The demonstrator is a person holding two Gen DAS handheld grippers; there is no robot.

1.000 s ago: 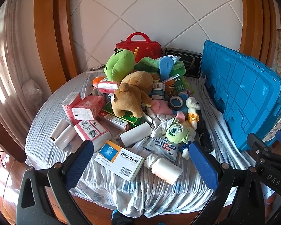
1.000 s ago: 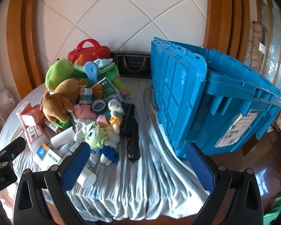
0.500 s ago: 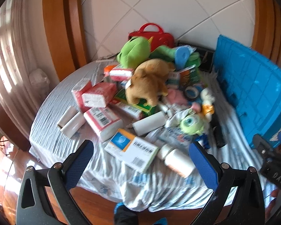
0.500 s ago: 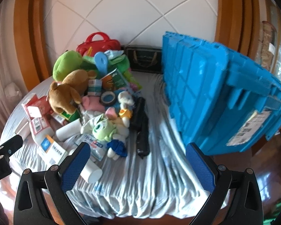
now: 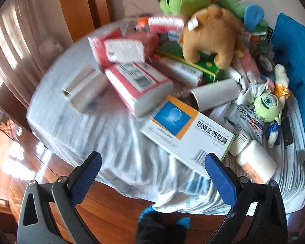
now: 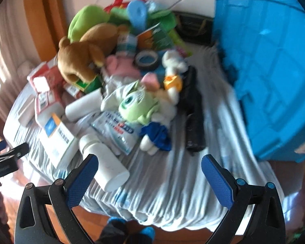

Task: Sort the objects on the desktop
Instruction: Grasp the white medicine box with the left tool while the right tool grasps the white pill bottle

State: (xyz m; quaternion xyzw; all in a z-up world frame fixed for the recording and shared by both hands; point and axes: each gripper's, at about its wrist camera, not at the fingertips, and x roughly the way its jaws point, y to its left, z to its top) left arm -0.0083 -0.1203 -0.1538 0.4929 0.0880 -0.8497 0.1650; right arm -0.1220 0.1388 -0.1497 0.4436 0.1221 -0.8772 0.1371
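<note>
Left gripper (image 5: 152, 166) hovering spread and empty over the cloth-covered table (image 5: 116, 134); white-orange-blue cardboard medicine box (image 5: 188, 130) lying at 1 o'clock. Right gripper (image 6: 149, 169) spread, empty; white plastic bottle (image 6: 106, 162) lying at 10 o'clock

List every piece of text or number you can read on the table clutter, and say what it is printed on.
"75%": on the wipes packet beside the one-eyed green plush.
"10": low on that same packet.
Large Chinese title on the white, blue and orange medicine box: too blurred to transcribe reliably.
Barcode digits on the red and white box: unreadable.
White bottle label: unreadable.
Right wrist view: all print is motion-blurred.
</note>
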